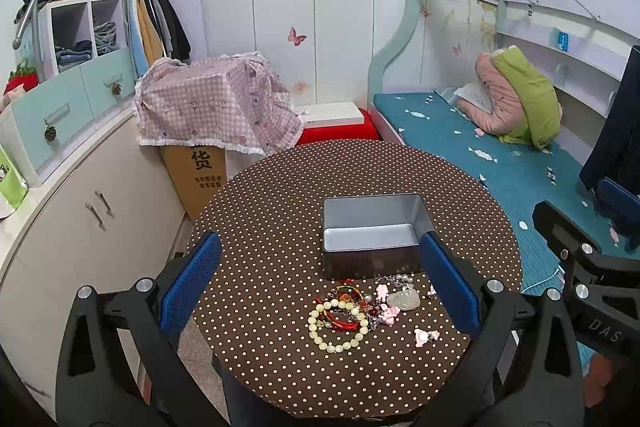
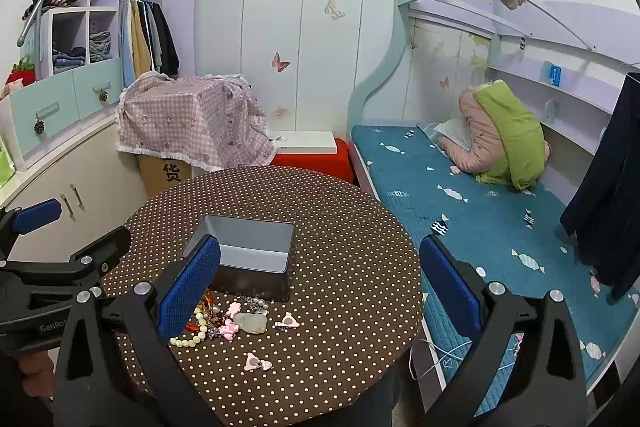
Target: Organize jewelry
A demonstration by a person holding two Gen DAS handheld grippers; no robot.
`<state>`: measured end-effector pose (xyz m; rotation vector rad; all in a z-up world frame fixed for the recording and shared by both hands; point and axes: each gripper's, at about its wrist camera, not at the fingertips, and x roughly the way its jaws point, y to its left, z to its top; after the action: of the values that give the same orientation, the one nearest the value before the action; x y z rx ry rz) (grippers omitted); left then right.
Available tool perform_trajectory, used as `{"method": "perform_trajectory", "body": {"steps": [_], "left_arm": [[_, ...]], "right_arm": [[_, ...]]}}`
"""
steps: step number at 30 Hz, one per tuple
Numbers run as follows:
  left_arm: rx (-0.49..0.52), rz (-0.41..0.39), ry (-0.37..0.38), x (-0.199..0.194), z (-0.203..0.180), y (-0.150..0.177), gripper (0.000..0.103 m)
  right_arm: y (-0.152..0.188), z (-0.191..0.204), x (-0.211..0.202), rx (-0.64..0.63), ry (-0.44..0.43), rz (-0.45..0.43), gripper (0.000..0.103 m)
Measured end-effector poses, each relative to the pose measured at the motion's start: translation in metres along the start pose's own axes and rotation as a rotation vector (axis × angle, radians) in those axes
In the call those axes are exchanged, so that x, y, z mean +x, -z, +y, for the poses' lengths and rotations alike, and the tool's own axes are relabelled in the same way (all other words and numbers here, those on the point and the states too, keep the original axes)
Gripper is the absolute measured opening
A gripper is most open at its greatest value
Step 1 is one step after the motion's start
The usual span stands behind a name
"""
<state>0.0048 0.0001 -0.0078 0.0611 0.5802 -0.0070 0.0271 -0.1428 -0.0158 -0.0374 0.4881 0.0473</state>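
Both grippers hang over the round bench (image 1: pixel 280 187) with its brown dotted cloth, and neither one is holding anything. The left gripper (image 1: pixel 320 287) has its blue pads spread wide, framing the jewelry pile from above; the right gripper (image 2: pixel 320 287) is spread just as wide, off toward the bench's right edge with the bed (image 2: pixel 500 227) behind it. The open metal tin (image 1: pixel 372 235) sits near the middle of the bench, and nothing shows inside it. Right in front of the tin lies the tangle of jewelry: a pale bead bracelet (image 1: pixel 338 327) laid in a loop, a red bangle (image 1: pixel 344 321) overlapping it, a cloudy stone pendant (image 1: pixel 404 301) just to the right, small pink charms (image 1: pixel 390 313) mixed in. One pink charm (image 1: pixel 424 335) lies apart, nearer the front edge. From the right wrist view the left pad covers part of the bead bracelet, and the other gripper's black frame shows at the far left. A cardboard box (image 1: pixel 204 171) under a pink checked cloth (image 1: pixel 216 107) stands beyond the bench.
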Motion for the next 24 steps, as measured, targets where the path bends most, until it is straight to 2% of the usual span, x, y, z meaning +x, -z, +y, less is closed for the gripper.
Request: {"method": "perform_trajectory", "body": {"steps": [11, 24], "left_arm": [[0.006, 0.003, -0.003, 0.0, -0.002, 0.0, 0.098], [0.007, 0.063, 0.012, 0.012, -0.001, 0.006, 0.098]], "right_arm": [[0.0, -0.004, 0.0, 0.007, -0.003, 0.007, 0.096], [0.003, -0.005, 0.008, 0.01, -0.003, 0.044, 0.096]]}}
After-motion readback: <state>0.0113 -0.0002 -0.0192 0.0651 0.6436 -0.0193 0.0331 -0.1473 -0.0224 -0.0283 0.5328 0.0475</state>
